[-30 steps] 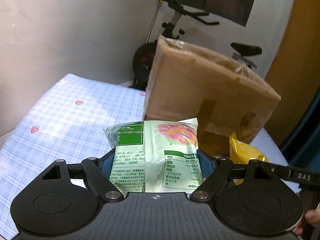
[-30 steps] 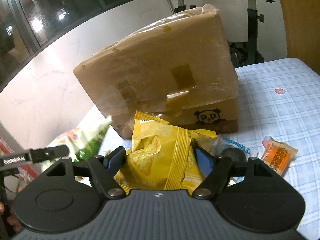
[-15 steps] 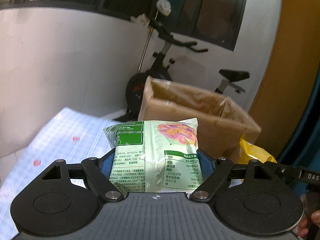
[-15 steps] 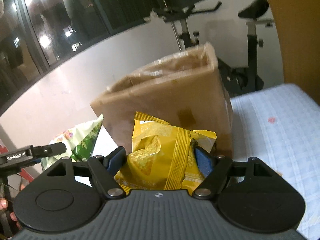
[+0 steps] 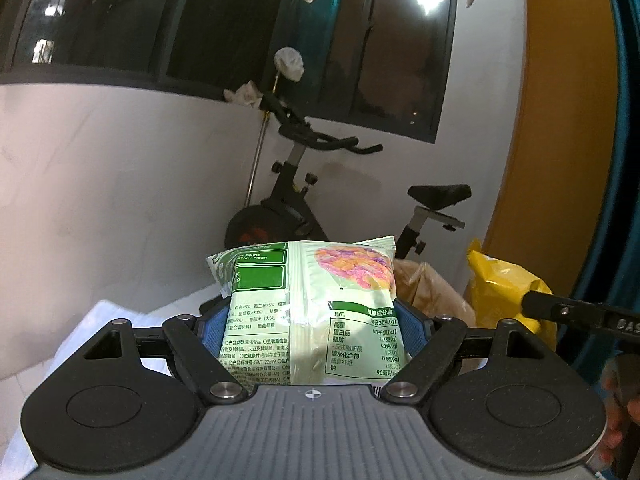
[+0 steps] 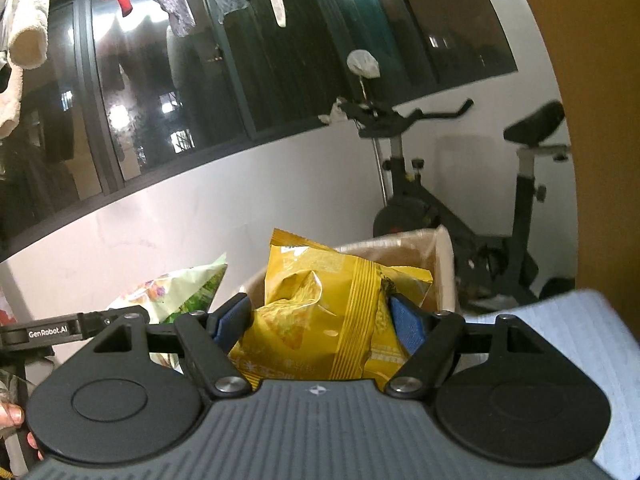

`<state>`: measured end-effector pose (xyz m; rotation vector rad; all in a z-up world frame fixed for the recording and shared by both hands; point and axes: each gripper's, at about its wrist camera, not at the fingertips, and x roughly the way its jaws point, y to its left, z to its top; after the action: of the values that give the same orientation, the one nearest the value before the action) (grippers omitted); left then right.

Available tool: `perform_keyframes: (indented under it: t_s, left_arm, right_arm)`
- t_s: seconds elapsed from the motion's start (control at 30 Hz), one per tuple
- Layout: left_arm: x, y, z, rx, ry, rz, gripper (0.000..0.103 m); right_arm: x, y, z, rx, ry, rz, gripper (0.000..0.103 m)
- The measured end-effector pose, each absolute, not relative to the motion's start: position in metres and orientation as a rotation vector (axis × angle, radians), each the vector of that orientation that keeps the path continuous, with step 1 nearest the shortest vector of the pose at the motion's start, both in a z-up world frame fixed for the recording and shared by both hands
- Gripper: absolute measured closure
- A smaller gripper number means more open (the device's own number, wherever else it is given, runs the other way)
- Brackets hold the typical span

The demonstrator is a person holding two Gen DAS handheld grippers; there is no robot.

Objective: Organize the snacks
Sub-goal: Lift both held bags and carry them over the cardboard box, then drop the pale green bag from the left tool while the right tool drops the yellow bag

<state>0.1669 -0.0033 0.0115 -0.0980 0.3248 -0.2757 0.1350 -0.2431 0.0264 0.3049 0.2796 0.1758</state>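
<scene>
My left tool (image 5: 310, 330) grips the green snack bag (image 5: 312, 312); my right tool (image 6: 318, 326) clamps the yellow snack bag (image 6: 332, 320), both raised near the cardboard box (image 6: 444, 264).

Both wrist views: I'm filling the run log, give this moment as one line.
left tongs: shut on green packet | right tongs: shut on yellow packet | cardboard box: open, behind

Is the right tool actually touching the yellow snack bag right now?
Touching. The right wrist view shows the right tool with both blue pads pressed into the creased sides of the yellow snack bag.
</scene>
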Motion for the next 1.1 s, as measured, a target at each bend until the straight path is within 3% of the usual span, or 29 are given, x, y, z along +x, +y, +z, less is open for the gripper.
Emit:
perform_keyframes:
  t_s: [0.33,0.7,1.1]
  left_arm:
    - [0.241,-0.039,0.017,-0.051,0.305,-0.290,0.019]
    - [0.308,-0.060,-0.008,0.022,0.410,-0.305,0.019]
    - [0.314,-0.066,-0.019,0.084,0.466,-0.314,0.017]
  right_arm:
    - [0.221,-0.242,0.019,0.141,0.293,0.168,0.026]
    - [0.294,-0.248,-0.021,0.080,0.418,0.171,0.026]
    - [0.311,-0.244,-0.035,0.011,0.501,0.176,0.027]
